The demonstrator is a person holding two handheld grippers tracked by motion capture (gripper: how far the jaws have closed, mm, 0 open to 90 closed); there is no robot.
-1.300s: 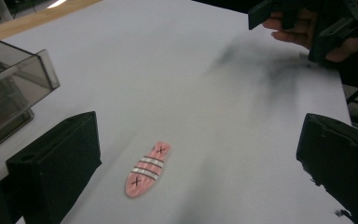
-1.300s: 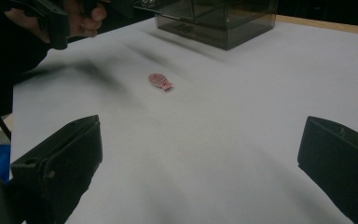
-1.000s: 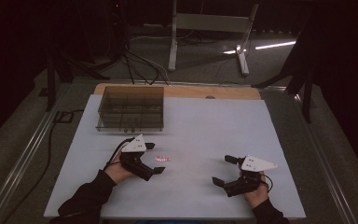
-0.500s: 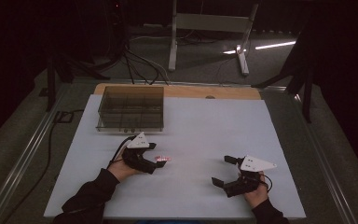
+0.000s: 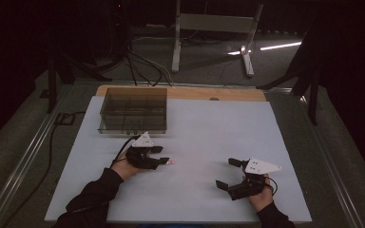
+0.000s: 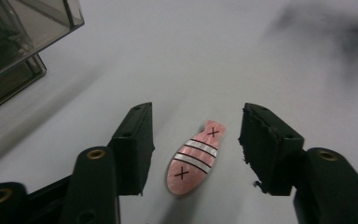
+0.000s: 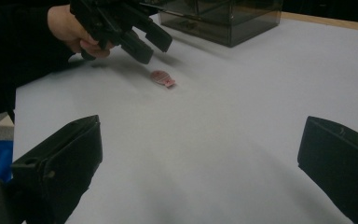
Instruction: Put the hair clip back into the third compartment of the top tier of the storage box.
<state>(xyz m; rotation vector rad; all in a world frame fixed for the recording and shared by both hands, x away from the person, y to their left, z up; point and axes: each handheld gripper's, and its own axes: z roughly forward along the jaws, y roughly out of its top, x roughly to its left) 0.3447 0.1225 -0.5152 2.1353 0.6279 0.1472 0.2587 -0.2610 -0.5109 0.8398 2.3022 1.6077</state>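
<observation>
1. A smoky clear box (image 5: 133,110) with inner compartments stands at the far left of the white table (image 5: 218,123), its near wall just beyond the left gripper; in the left gripper view its corner (image 6: 23,42) shows at the upper left

2. The left gripper (image 5: 164,155) is held low over the table, jaws pointing right; in the left gripper view (image 6: 193,149) the jaws stand partly apart and have just been closing, with a gap on each side of the thing between them, so the pads do not press on it

3. A pink clip (image 6: 195,156), fish-shaped with white stripes and two black crosses, lies flat on the table between those jaws, touching neither; from above it is a small pink spot (image 5: 171,162) at the jaw tips, and in the right gripper view it lies (image 7: 162,78) just under the left gripper (image 7: 154,44)

4. The middle of the table between the two hands is bare white

5. The right gripper (image 5: 227,173) rests near the front right of the table, well apart from the clip, its jaws spread wide with nothing between them, as its own view (image 7: 200,158) shows
</observation>
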